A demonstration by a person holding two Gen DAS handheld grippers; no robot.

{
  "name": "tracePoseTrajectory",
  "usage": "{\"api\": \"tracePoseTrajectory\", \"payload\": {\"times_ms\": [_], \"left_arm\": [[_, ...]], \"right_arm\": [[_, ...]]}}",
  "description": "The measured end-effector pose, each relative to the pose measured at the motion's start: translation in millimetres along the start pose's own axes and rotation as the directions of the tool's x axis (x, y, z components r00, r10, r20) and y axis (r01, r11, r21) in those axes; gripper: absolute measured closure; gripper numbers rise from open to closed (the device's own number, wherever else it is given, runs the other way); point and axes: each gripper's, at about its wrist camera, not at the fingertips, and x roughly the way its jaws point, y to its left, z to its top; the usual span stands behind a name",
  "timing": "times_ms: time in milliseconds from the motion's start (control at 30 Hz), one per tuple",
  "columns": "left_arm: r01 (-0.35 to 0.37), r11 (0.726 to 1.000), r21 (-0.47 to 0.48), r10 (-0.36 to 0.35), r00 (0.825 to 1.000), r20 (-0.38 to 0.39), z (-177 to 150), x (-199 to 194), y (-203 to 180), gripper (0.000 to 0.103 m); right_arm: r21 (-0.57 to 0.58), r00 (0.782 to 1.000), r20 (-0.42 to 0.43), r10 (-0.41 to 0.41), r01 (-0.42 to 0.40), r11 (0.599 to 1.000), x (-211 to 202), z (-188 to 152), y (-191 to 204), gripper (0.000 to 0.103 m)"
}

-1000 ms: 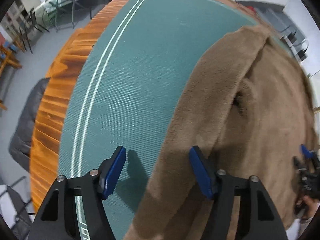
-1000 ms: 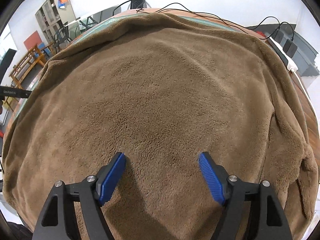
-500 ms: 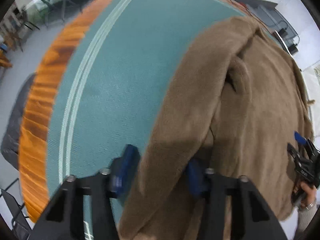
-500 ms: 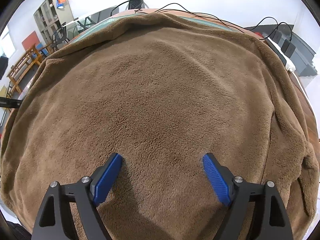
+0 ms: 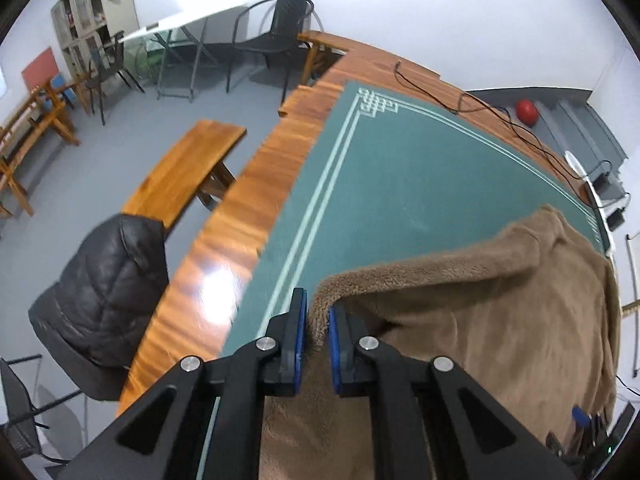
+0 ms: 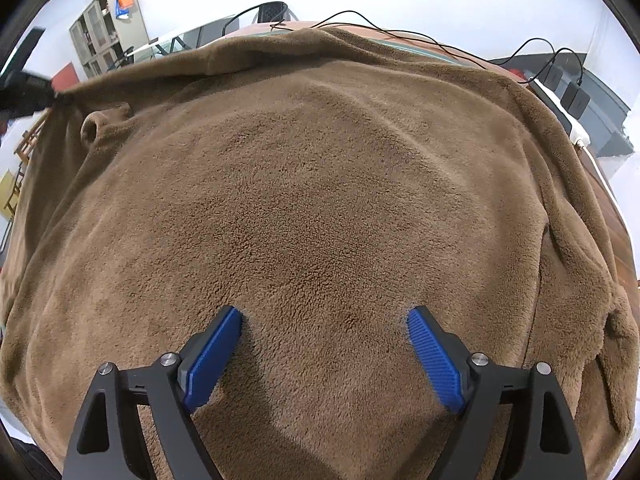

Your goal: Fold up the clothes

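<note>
Brown fleece garment [image 6: 320, 200] lies spread across the green-matted wooden worktop [image 5: 400, 184], its near edge pinched in the closed left tool [image 5: 317, 332] and lifted. The right tool [image 6: 324, 340] hovers with jaws apart above the middle of the cloth. To fold well, I judge, carry that edge over level and slowly, then lay it square on the far side.

We count one brown fleece garment [image 6: 320, 184], spread over one desk [image 5: 256, 208] that carries one green mat [image 5: 400, 184]. We see two grippers, the left [image 5: 317, 320] and the right [image 6: 324, 332], each with two blue fingers [image 6: 434, 360]. Beyond the desk we count one black jacket [image 5: 104, 284], one wooden bench [image 5: 184, 168], one red ball [image 5: 526, 111] and one cabinet [image 5: 86, 36].
</note>
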Motion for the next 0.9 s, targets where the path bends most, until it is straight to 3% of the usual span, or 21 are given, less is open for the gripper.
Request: {"api": "tracePoseTrajectory", "payload": {"times_ms": [133, 200, 300, 433, 600, 900], "left_arm": [[-0.054, 0.999, 0.009, 0.054, 0.994, -0.093, 4.2, 32.6, -4.6, 0.077], [-0.068, 0.998, 0.01, 0.068, 0.989, -0.132, 2.9, 44.6, -6.7, 0.054], [-0.054, 0.999, -0.005, 0.053, 0.991, -0.121, 1.0, 43.0, -20.6, 0.038], [-0.034, 0.999, -0.025, 0.032, 0.996, -0.085, 0.2, 23.5, -25.5, 0.032], [-0.035, 0.999, 0.021, 0.036, 0.999, -0.029, -2.0, 0.5, -38.9, 0.025], [0.021, 0.995, 0.097, -0.015, 0.998, -0.057, 1.0, 13.4, -82.9, 0.024]], "right_arm": [[-0.001, 1.0, 0.002, -0.003, 0.003, 1.0, 3.4, 2.8, 5.1, 0.012], [-0.002, 1.0, 0.008, -0.002, 0.002, 1.0, 2.8, -0.8, 5.4, 0.011], [-0.005, 1.0, 0.018, 0.0, 0.0, 1.0, 1.2, -7.0, 4.6, 0.007], [-0.01, 1.0, 0.021, 0.001, 0.0, 1.0, 5.6, -6.1, 2.8, 0.001], [-0.005, 1.0, 0.019, -0.004, 0.005, 1.0, 23.1, 1.8, 8.9, 0.001], [-0.004, 0.999, 0.033, -0.004, 0.004, 1.0, 7.2, -13.4, -5.1, 0.001]]}}
